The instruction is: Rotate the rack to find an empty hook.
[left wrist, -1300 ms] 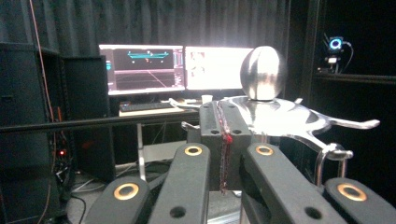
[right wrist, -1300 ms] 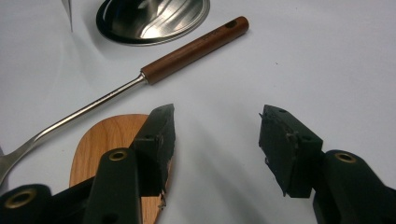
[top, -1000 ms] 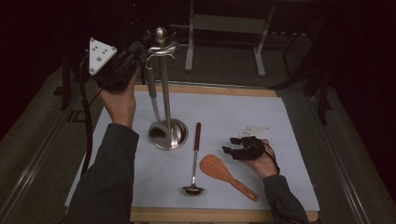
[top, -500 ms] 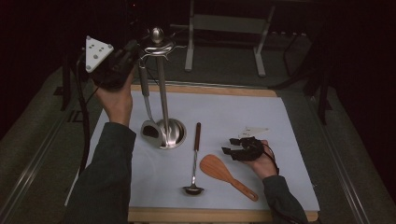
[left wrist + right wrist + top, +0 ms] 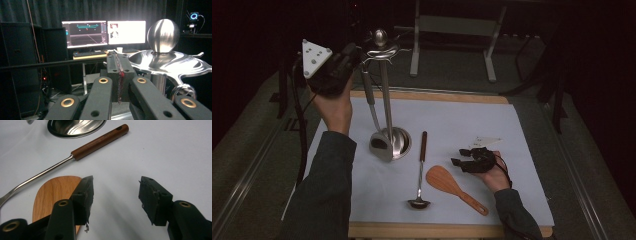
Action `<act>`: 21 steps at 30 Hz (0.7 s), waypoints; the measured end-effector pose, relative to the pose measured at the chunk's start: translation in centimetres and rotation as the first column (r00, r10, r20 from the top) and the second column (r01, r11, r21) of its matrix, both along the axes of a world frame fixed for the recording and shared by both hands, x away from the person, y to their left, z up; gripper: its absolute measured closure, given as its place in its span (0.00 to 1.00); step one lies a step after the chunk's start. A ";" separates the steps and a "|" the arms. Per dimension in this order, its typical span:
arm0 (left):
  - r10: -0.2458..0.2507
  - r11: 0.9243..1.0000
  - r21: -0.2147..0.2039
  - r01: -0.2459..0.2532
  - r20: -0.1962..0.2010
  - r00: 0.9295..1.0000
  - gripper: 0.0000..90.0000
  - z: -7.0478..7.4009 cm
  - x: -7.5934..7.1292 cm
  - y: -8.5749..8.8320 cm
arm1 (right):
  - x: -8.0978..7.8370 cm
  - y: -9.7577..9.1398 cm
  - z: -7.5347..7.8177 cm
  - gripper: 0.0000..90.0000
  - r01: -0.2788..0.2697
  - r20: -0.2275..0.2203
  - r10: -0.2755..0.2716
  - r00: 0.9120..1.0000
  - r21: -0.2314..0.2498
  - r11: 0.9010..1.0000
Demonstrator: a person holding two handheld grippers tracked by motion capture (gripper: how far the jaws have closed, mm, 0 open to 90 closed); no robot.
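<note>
Your left gripper (image 5: 343, 64), jaws pressed together on nothing, sits by the rack's (image 5: 384, 100) top, beside the hung ladle (image 5: 373, 112). Your right gripper (image 5: 466, 159) rests wide open and empty near the worktop's (image 5: 512, 130) right edge, ready for the wooden spatula (image 5: 452, 187).

Around the right gripper (image 5: 456, 161): bare white mat (image 5: 492, 120) ahead and to its right, open for passing.
Left of it: wooden spatula (image 5: 447, 181) just beside, then the ladle (image 5: 421, 170).
Mat's middle: utensil stand (image 5: 387, 100) rises upright, blocking a level sweep.
Stand's top: left gripper (image 5: 120, 67) close beside the ball and hooks; a hung utensil (image 5: 373, 112) crowds the post.
</note>
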State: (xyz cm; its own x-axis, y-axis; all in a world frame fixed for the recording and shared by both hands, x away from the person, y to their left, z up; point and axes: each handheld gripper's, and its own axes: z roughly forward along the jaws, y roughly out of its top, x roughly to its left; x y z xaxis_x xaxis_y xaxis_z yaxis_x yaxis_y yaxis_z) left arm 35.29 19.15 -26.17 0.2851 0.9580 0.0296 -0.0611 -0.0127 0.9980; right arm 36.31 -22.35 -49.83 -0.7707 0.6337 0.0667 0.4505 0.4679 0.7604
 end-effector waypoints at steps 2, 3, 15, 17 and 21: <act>0.001 1.000 0.007 -0.001 0.001 1.000 1.00 0.0 -0.1 0.0 | 0.0 0.0 0.0 0.51 0.000 0.001 0.000 1.000 0.003 1.000; -0.001 1.000 0.011 0.001 0.000 1.000 1.00 0.0 -0.1 0.0 | 0.0 -0.1 0.0 0.51 0.001 0.001 -0.001 1.000 0.002 1.000; -0.045 0.995 0.087 0.051 -0.072 0.996 0.97 -2.9 -1.5 1.8 | 0.0 0.1 0.0 0.51 -0.001 0.002 0.001 1.000 -0.003 1.000; -0.056 0.993 0.098 0.067 -0.106 0.993 0.96 -3.8 -1.8 2.2 | 0.0 0.2 0.0 0.51 0.000 0.001 0.000 1.000 -0.002 1.000; -0.055 0.990 0.119 0.075 -0.164 0.985 0.94 -6.0 -2.4 2.9 | 0.0 0.4 0.0 0.51 -0.005 0.003 0.005 1.000 -0.003 1.000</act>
